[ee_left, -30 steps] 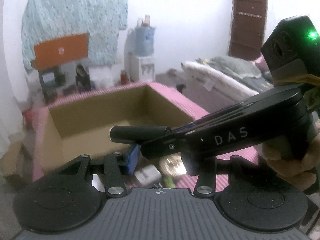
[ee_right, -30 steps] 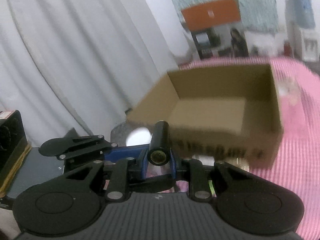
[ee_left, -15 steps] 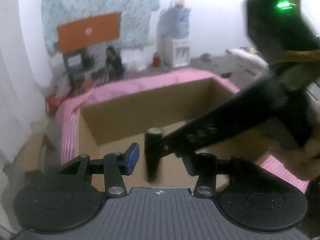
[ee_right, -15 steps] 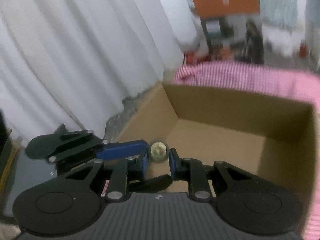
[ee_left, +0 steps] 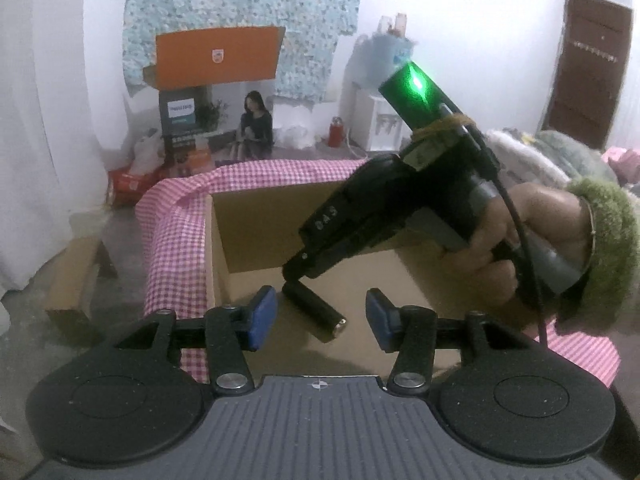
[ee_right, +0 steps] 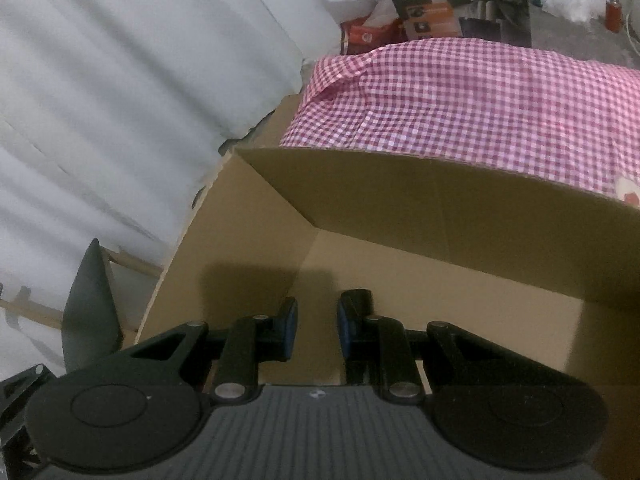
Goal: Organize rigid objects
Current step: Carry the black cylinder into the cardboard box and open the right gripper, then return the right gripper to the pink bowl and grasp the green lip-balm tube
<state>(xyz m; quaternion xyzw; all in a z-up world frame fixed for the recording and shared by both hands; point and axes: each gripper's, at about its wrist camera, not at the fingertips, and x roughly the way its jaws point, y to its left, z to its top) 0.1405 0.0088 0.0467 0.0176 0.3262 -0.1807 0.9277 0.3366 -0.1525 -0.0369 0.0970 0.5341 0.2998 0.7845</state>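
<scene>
One black cylindrical battery (ee_left: 314,312) lies loose on the floor of the open brown cardboard box (ee_left: 256,236) on the pink checked table (ee_right: 460,92); right gripper (ee_right: 318,330) above it, parted and empty; left gripper (ee_left: 316,318) parted, empty; further items unseen.

A table draped in a pink-and-white checked cloth (ee_left: 172,216) carried an open cardboard box (ee_left: 256,232), which sat directly on the cloth near its corner. Beyond the box's far wall, bare cloth stretched away in the right wrist view.
</scene>
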